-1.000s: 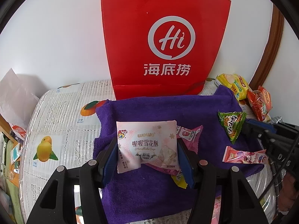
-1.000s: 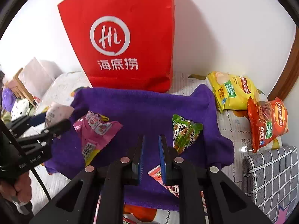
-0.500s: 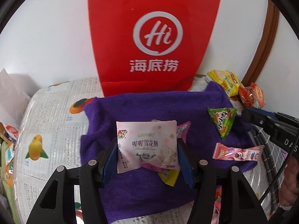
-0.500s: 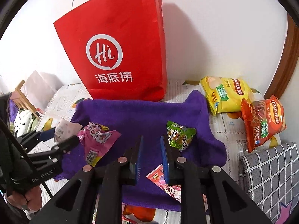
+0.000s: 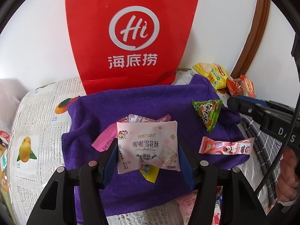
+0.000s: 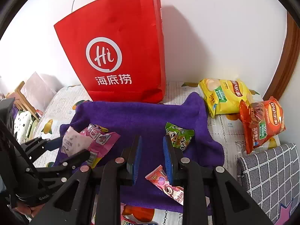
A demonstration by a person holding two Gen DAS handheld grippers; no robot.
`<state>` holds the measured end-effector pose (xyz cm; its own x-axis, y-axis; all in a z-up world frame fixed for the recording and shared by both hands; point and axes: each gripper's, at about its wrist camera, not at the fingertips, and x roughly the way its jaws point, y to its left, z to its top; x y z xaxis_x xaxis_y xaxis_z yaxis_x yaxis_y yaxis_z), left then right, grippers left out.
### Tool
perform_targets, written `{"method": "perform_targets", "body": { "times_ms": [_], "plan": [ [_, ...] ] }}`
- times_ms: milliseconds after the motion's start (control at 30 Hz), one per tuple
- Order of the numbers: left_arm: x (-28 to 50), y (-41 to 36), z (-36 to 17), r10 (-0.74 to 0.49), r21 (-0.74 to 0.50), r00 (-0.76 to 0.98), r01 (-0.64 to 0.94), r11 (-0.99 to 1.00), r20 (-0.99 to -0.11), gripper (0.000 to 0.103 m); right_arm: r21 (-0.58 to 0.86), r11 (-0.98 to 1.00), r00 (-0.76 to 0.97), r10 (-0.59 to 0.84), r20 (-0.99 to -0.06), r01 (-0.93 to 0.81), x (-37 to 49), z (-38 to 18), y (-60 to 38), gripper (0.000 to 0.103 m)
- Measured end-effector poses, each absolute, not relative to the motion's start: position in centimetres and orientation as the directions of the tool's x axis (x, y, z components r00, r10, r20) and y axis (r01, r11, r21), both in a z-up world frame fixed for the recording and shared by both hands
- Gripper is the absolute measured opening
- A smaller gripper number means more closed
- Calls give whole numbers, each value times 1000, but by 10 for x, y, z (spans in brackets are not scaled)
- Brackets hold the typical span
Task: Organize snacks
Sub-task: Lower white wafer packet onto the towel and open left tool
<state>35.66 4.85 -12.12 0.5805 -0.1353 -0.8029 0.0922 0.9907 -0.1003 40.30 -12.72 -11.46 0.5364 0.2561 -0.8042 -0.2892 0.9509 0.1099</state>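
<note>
My left gripper (image 5: pixel 148 150) is shut on a pale pink snowflake-crisp packet (image 5: pixel 148 148) and holds it above the purple towel (image 5: pixel 142 106). The same packet (image 6: pixel 72 142) shows in the right wrist view. A red paper bag (image 5: pixel 129 35) stands upright behind the towel, against the wall. On the towel lie a pink wrapper (image 6: pixel 101 140), a green triangular snack (image 6: pixel 179 136) and a long pink bar (image 6: pixel 166 185). My right gripper (image 6: pixel 151 157) hovers over the towel's front with a narrow gap between the fingers, empty.
A yellow chip bag (image 6: pixel 225 95) and an orange chip bag (image 6: pixel 262 123) lie right of the towel on the fruit-print cloth (image 5: pixel 37 112). A grey checked cushion (image 6: pixel 270 178) is at the right. More packets lie at the front edge.
Both grippers have risen and pulled back, so the bag and towel look farther away. The right gripper's jaws have parted slightly. The left gripper still holds the packet.
</note>
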Motion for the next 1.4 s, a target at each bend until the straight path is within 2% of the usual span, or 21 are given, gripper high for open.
{"method": "perform_targets", "body": {
  "times_ms": [333,433,1400],
  "plan": [
    [361,45,-132,-116,-80,551,88,993,-827,58,116,951,535,258,-804,-286,404,-114,-128,26],
    [362,44,-132,-115,-79,552,90,993,-826,59,116,951,536,259,-804,-286,404,-114,-128,30],
    [371,41,-143,-102,-65,509,89,994,-855,62,111,953,527,251,-812,-283,405,-114,-128,31]
  ]
}}
